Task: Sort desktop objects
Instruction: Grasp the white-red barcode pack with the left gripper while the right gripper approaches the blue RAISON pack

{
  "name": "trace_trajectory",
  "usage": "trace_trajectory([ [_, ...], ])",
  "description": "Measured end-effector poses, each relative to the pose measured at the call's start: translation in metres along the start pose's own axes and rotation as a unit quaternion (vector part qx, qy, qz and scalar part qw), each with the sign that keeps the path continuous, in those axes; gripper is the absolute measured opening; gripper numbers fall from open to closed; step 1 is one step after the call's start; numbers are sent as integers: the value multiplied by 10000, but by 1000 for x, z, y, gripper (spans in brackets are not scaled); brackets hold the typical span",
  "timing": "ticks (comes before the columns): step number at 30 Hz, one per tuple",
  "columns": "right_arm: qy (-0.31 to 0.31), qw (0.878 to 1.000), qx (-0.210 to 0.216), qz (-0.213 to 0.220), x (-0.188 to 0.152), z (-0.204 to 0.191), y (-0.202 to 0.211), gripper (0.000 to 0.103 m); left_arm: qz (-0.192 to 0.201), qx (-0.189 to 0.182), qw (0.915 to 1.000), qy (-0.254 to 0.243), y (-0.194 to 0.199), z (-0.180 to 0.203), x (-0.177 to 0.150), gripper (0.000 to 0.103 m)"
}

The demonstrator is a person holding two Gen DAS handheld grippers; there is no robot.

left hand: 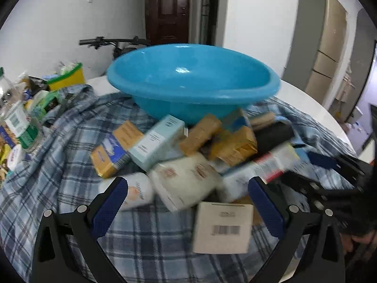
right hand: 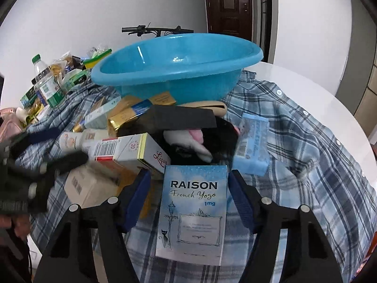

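A heap of small boxes and packets lies on a blue plaid shirt (left hand: pixel 59 165) in front of a blue plastic basin (left hand: pixel 193 80) (right hand: pixel 176 66). My left gripper (left hand: pixel 188 184) stands open over the heap's near edge. A beige barcode box (left hand: pixel 221 227) lies between its fingers, nearer the right one and touching neither. My right gripper (right hand: pixel 190 173) straddles a pale blue RAISON box (right hand: pixel 193 212). The right finger (right hand: pixel 240 200) is at the box's edge, and a gap shows beside the left finger (right hand: pixel 136 198). A white Liqun carton (right hand: pixel 132 151) lies just left of it.
Bottles, snack packs and a yellow-green container (left hand: pixel 68 77) crowd the table's left side. A water bottle (right hand: pixel 47 82) stands there too. The white round table (right hand: pixel 341 108) shows bare at the right. A blue tissue pack (right hand: pixel 253 146) and black fabric (right hand: pixel 219 136) lie right of the heap.
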State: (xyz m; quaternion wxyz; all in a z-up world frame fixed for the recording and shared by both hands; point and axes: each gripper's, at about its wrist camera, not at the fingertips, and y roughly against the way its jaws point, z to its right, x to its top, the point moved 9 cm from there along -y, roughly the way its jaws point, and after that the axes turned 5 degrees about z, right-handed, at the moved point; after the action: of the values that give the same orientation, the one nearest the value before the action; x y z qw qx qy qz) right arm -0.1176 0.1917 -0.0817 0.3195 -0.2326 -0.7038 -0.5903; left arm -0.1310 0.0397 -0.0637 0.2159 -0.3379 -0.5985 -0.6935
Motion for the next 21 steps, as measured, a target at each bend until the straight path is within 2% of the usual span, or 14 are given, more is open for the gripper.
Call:
trace_trajectory([
  [4, -100, 9999, 54, 87, 7, -1, 2, 67, -230, -289, 9984, -423, -3, 25, -14, 103],
  [9, -165, 9998, 31, 110, 2, 7, 15, 66, 58, -768, 9954, -574, 5, 40, -2, 103],
  [15, -218, 9997, 3, 61, -7, 17, 23, 66, -154, -1062, 9898, -934, -15, 39, 8, 103],
  [21, -221, 9998, 23, 20, -9, 16, 20, 66, -11, -1568, 9823, -1027, -10, 58, 11, 103],
])
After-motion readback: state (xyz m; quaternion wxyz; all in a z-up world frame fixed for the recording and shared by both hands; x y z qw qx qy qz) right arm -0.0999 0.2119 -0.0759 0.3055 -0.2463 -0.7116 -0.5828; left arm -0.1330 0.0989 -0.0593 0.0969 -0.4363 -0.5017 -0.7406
